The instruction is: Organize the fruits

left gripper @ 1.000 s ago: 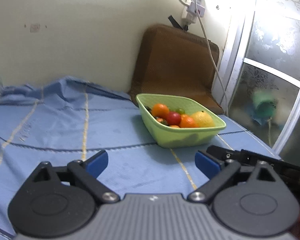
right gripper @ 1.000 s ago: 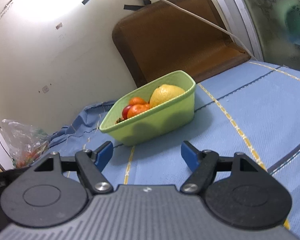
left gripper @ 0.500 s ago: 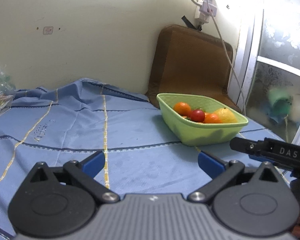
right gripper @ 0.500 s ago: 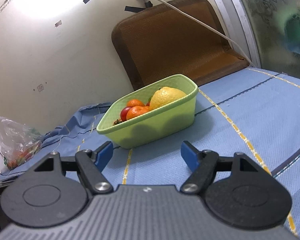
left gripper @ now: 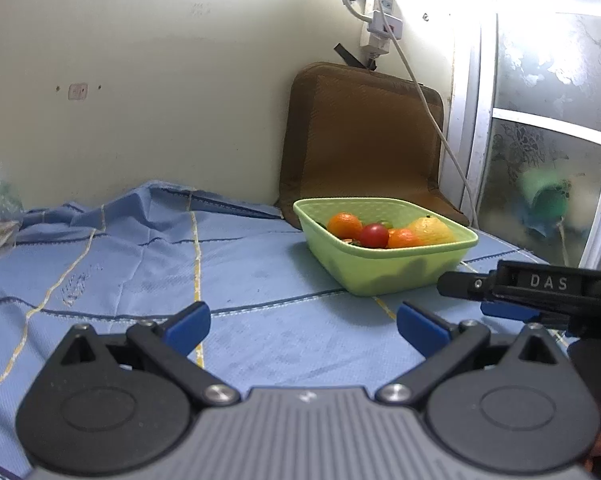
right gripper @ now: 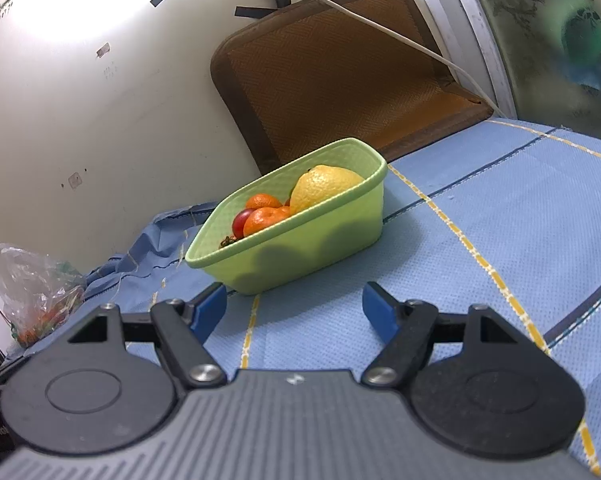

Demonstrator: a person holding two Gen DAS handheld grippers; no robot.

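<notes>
A light green basket [left gripper: 396, 272] [right gripper: 332, 236] stands on the blue cloth [left gripper: 140, 264]. In it lie a yellow lemon [left gripper: 430, 230] [right gripper: 324, 188], oranges [left gripper: 344, 225] [right gripper: 262, 218] and a red tomato [left gripper: 374, 235] [right gripper: 240, 220]. My left gripper [left gripper: 302, 322] is open and empty, well short of the basket and to its left. My right gripper [right gripper: 292, 306] is open and empty too, just in front of the basket's near wall. In the left wrist view the right gripper's black finger [left gripper: 512, 284] reaches in from the right, beside the basket.
A brown mat [left gripper: 360, 136] [right gripper: 340, 68] leans on the wall behind the basket, with a white cable [left gripper: 432, 112] hanging across it. A clear plastic bag [right gripper: 36, 288] holding more produce sits at far left. A frosted glass door [left gripper: 548, 120] bounds the right side.
The left wrist view has swung, so the basket sits further right in it. The right gripper's finger shows more fully at its right edge. The right gripper itself has kept still.
</notes>
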